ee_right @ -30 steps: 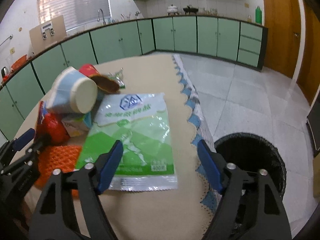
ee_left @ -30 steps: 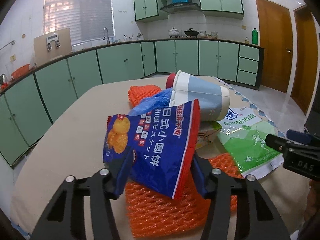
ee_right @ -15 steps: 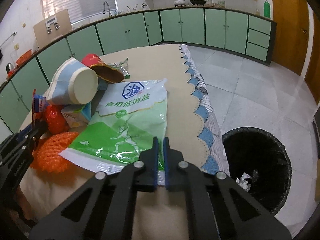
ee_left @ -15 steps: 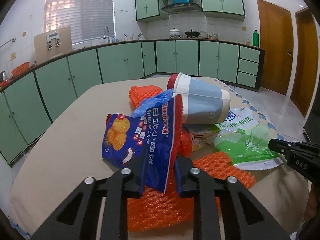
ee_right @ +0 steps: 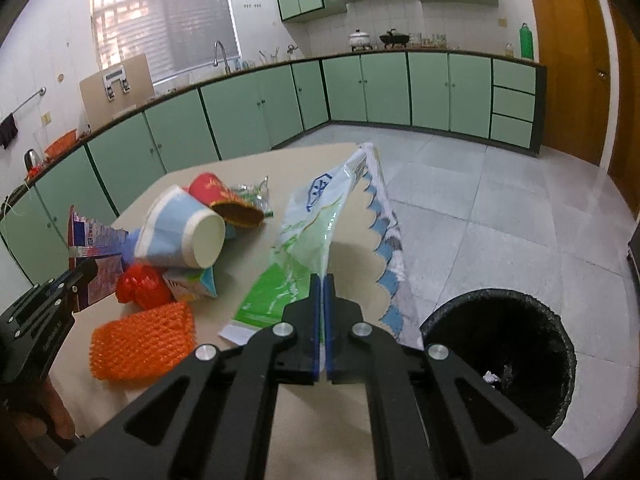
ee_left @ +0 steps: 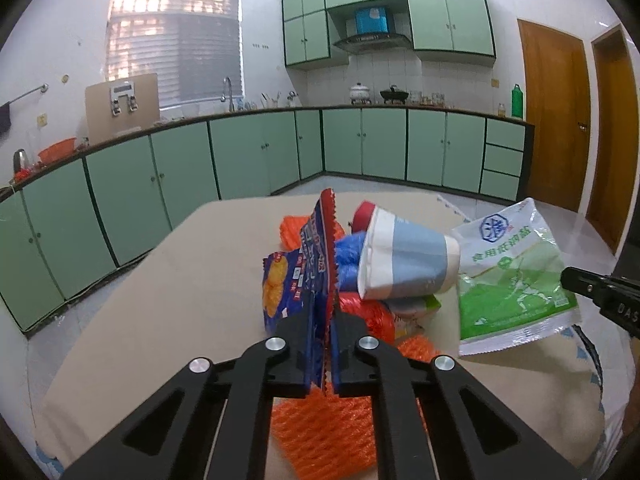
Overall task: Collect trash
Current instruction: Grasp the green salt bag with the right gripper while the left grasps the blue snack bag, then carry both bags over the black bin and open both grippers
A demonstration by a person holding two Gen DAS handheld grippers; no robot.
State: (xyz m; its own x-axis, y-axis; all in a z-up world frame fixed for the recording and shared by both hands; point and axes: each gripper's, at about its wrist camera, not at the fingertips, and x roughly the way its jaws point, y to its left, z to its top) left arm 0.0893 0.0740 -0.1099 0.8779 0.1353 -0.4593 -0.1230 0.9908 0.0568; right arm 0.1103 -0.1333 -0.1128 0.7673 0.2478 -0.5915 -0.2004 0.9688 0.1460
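Blue snack bag (ee_left: 298,276), one, clamped upright in the left gripper (ee_left: 322,350) above the counter (ee_left: 160,304). Green-white bag (ee_right: 308,236), one, pinched in the right gripper (ee_right: 321,320), lifted edge-on. One black bin (ee_right: 500,356) on the floor right of it; two orange nets, two cups remain.

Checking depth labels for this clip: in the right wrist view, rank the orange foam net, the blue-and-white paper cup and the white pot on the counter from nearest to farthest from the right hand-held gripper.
1. Orange foam net: left of the right hand-held gripper, at the table's near edge.
2. Blue-and-white paper cup: farther left, on its side.
3. White pot: on the far counter.
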